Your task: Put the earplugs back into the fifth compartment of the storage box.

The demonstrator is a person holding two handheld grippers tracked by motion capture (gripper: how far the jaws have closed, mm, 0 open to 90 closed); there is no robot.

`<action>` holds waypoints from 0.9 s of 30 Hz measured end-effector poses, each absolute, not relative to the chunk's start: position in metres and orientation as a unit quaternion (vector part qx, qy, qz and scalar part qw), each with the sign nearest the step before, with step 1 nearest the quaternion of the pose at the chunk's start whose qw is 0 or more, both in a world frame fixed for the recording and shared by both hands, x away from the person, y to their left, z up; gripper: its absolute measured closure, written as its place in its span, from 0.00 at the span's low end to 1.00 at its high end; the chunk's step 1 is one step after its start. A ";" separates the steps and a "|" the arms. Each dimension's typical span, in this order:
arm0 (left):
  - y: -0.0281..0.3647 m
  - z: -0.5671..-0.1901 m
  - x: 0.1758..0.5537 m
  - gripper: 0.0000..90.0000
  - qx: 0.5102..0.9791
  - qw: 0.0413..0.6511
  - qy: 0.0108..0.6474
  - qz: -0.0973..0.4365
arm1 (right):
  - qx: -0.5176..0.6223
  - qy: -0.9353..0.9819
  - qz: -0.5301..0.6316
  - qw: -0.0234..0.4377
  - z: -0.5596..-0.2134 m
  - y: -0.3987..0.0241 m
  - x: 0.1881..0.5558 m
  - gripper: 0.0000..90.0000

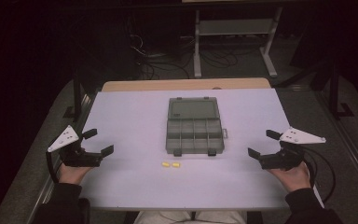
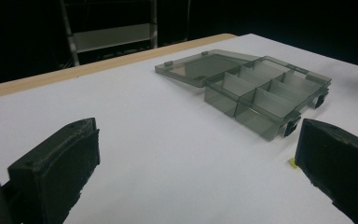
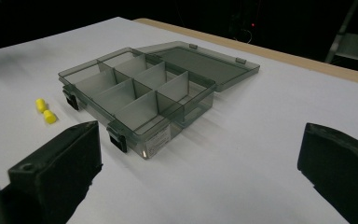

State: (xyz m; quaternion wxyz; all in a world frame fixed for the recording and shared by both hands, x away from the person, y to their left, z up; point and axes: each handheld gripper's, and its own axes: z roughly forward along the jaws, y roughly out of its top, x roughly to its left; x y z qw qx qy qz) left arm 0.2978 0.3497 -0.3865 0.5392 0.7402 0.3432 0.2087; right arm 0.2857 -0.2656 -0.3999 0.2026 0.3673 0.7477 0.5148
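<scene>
— Where were the pegs [image 1: 170,164]?
— Between both grippers, just in front of the box [image 1: 194,126].
— And the jaws?
— Left gripper [image 1: 99,142] and right gripper [image 1: 264,143] were spread wide, empty. Best reach slowly, pinch one peg only.

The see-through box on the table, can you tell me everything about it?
The box looks like smoky grey, see-through plastic. It lies flat near the middle of the white table, open, with its lid folded back flat on the far side. Thin walls split the tray into small compartments, which look empty. Two dark latches stick out from the near edge. Two little yellow pieces lie just in front, not touching it. Neither gripper touches it.
</scene>
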 end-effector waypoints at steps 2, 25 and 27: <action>0.350 -0.387 0.298 0.00 0.742 0.539 0.340 0.208 | 0.365 0.748 0.516 0.204 -0.400 -0.265 0.285 0.00; 0.337 -0.372 0.305 0.00 0.780 0.516 0.297 0.192 | 0.353 0.764 0.503 0.196 -0.401 -0.260 0.284 0.00; 0.335 -0.369 0.306 0.00 0.785 0.511 0.292 0.191 | 0.351 0.768 0.498 0.198 -0.401 -0.259 0.284 0.00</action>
